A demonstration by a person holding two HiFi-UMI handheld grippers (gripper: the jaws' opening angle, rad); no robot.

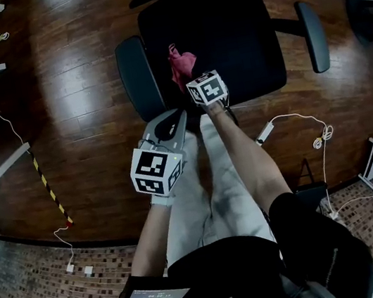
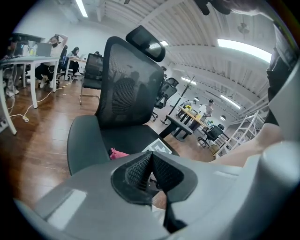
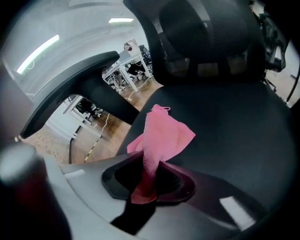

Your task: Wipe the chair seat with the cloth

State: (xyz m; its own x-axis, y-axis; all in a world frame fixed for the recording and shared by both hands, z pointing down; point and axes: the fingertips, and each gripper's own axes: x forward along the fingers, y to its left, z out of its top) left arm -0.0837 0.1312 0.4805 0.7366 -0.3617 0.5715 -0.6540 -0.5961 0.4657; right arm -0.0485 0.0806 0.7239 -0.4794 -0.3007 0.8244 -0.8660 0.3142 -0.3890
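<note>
Cloth, pink, is pinched by one bunched end between the jaws of the right gripper. Its free end projects forward over the chair seat, near the front left corner and just inside the left armrest. Whether the fabric presses on the seat cannot be told. Gripping it by one end leaves the loose part available as the wiping face. The left gripper has its jaws pressed together with nothing between them. It sits off the seat's front edge, above the person's leg, apparently to keep clear of the wiping path. Judgement: wiping is at an early stage, since most of the seat lies beyond the cloth, toward the rear and right edges.
</note>
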